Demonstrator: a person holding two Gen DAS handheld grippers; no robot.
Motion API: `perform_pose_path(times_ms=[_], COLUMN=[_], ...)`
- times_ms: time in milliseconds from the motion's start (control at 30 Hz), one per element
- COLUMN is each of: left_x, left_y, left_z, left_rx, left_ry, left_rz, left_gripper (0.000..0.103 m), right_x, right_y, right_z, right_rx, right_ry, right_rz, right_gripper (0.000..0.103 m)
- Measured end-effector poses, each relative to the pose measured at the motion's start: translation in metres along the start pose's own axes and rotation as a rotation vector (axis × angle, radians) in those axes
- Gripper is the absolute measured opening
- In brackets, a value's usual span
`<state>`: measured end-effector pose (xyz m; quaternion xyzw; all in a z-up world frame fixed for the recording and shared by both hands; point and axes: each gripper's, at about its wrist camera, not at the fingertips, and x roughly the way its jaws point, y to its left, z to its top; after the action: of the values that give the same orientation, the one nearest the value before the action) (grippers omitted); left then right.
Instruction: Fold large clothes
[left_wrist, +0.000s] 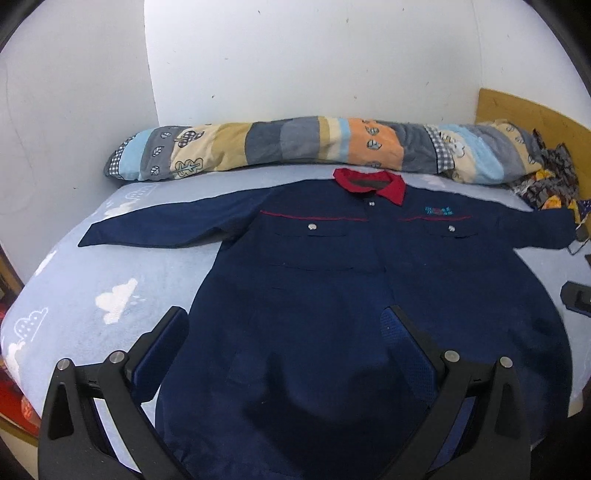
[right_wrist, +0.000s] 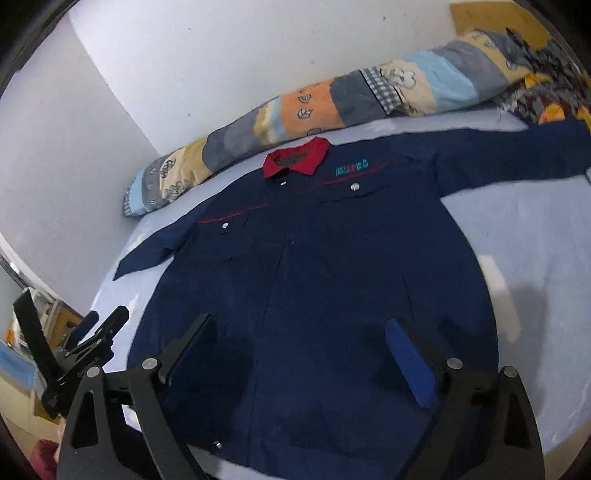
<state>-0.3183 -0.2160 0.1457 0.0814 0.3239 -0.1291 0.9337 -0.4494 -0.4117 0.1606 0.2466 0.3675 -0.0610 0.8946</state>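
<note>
Both grippers' fingers (left_wrist: 402, 343) wide apart above spread navy jacket (left_wrist: 332, 266).

Pale-blue bed (left_wrist: 74, 295) bears spread navy jacket (left_wrist: 332, 295) and patchwork quilt (left_wrist: 295, 144).

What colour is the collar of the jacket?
Red, on the navy jacket; the collar shows best in the left wrist view.

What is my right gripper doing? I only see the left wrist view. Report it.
Observer: The right gripper is open over the jacket's lower front, with nothing pinched.
Operator: Check the hem.
Observer: A metal snap shows near the bottom edge.
Operator: Now place my left gripper from outside.
Observer: The left gripper is off the jacket's side edge, by the side of the bed.
</note>
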Motion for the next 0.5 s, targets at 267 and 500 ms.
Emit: perform_pose_path(times_ms=[267, 500], left_x=[0.005, 0.005], left_y=[-0.007, -0.003], left_z=[-0.002, -0.005], left_rx=[0.043, 0.082], left_ry=[0.017, 0.013], left_rz=[-0.007, -0.011], left_gripper=[0.103, 0.103], right_x=[0.012, 0.025], right_y=[0.006, 0.022], right_z=[-0.005, 0.004], right_rx=[0.025, 0.014], right_ry=[0.041, 0.072], right_rz=[0.068, 0.062], right_gripper=[0.095, 0.095])
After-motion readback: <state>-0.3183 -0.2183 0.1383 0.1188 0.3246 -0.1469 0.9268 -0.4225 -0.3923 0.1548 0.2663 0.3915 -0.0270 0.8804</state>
